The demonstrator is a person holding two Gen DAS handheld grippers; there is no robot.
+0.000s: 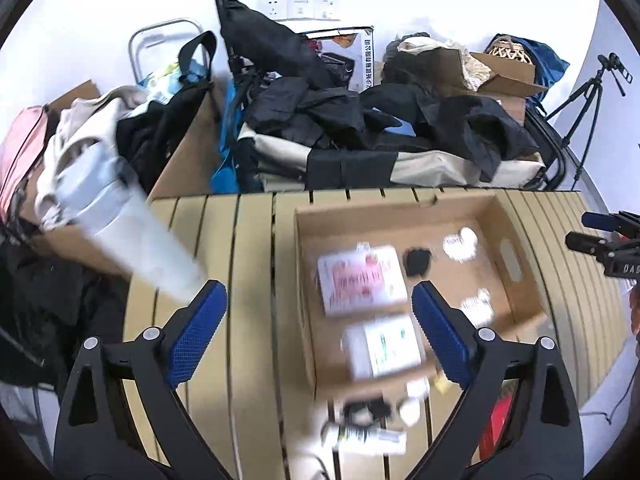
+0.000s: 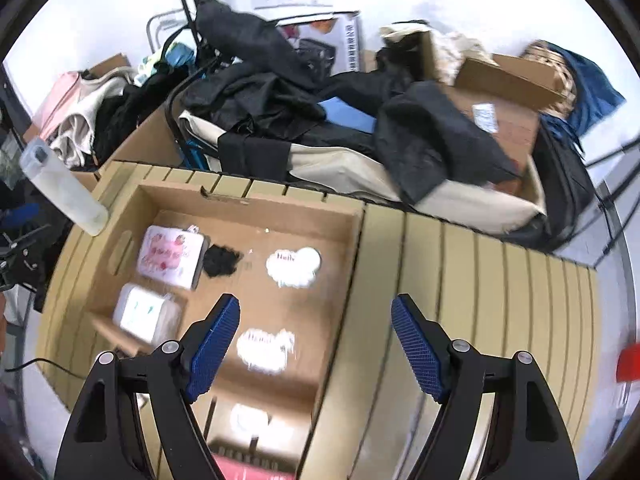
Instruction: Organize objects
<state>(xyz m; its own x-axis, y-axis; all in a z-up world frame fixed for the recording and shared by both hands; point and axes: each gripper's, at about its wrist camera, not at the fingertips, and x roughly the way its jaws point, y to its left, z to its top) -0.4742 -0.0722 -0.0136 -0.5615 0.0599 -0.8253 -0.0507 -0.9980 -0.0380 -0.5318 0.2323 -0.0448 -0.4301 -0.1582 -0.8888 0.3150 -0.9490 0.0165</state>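
Spanning the near edge of both wrist views, two grippers with blue-padded fingers, each set spread wide apart and holding nothing: left gripper, right gripper.

Item 1. Slatted tan desk, carrying all entries below.

Item 2. Loose lot on the desk just outside the near wall of the box, left view: a white tube lying flat, small black and white pieces beside it, too blurred to name.

Item 3. Shallow open cardboard box with a hand slot in one side wall, resting on the desk. Contents:
- white packet with green print, nearest corner;
- white packet with pink print, just beyond it;
- small black clump, beside the pink packet;
- white cloud-shaped tag with dark lettering, mid-floor;
- second white lettered tag, nearer the right gripper;
- a further white piece close under the right gripper, blurred.

Item 4. Tall translucent white bottle, tilted, at the desk's left edge beside the box.

Item 5. Beyond the desk: heaped dark clothing over a cream and black bag, cardboard cartons, a camera tripod, wall sockets.
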